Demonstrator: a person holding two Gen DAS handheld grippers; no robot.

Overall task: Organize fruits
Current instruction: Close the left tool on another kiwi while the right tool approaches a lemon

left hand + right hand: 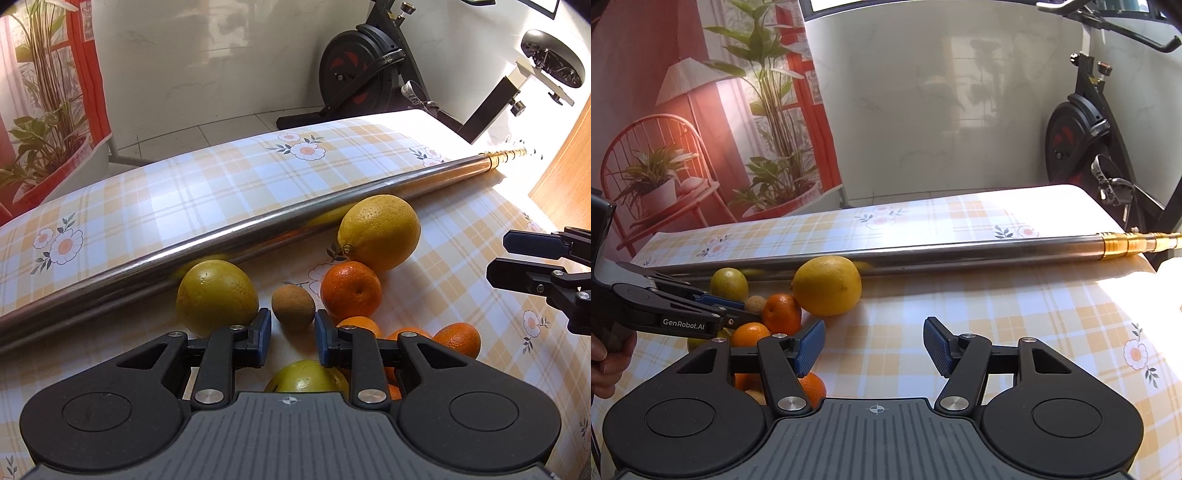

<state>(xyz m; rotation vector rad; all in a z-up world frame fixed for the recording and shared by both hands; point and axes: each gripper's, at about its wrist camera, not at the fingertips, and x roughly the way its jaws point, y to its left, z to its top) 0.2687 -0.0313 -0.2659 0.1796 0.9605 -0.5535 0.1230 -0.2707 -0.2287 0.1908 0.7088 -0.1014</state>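
A pile of fruit lies on the checked tablecloth [184,206] against a metal pole [229,229]. In the left wrist view I see a big yellow lemon [380,230], a yellow-green citrus [216,295], a brown kiwi [293,305], an orange mandarin [351,290], more mandarins [458,338] and a green fruit [306,376] under the gripper. My left gripper [291,341] is open, its pads just short of the kiwi. My right gripper [874,345] is open over bare cloth, right of the lemon [827,286] and mandarins [781,314].
The pole [923,254] runs across the table behind the fruit, with a gold end [1137,243] at the right. An exercise bike [373,70] stands beyond the table. A hand [605,354] holds the left gripper at the left edge. Open cloth lies to the right.
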